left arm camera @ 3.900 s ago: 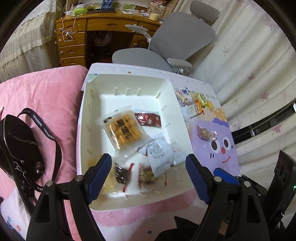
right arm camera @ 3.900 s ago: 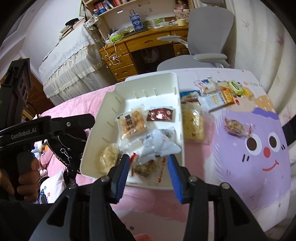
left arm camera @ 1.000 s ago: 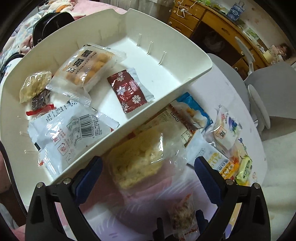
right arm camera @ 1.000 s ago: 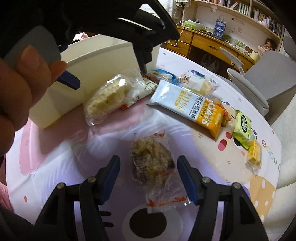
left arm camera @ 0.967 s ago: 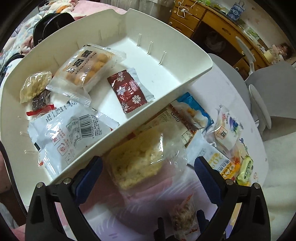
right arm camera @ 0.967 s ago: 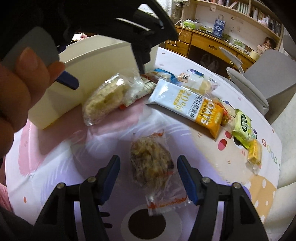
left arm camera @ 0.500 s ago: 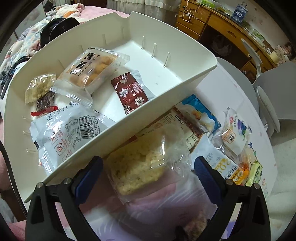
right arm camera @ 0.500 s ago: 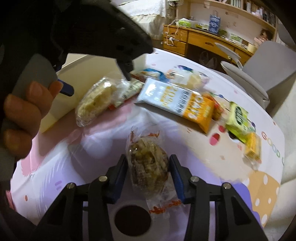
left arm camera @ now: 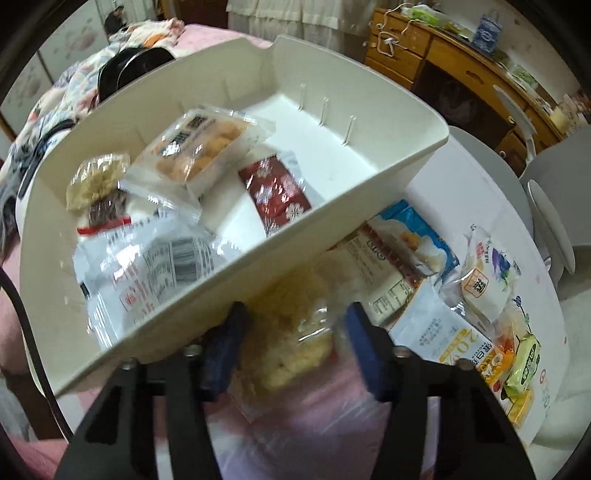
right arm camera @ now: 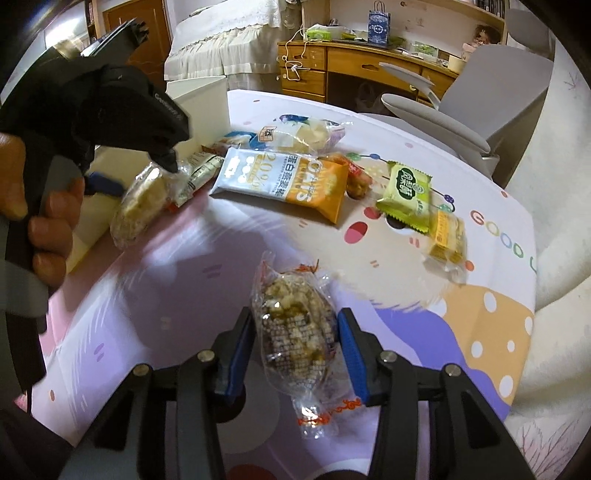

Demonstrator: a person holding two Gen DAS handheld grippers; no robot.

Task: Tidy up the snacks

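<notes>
Snacks: nut cluster pack clenched in right tongs, yellow crispy pack between just-closing left tongs, pressed.

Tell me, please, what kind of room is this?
Most likely a bedroom that also serves as a study. A bed with a white lace cover stands at the back, beside a wooden desk with drawers and a grey office chair.
</notes>
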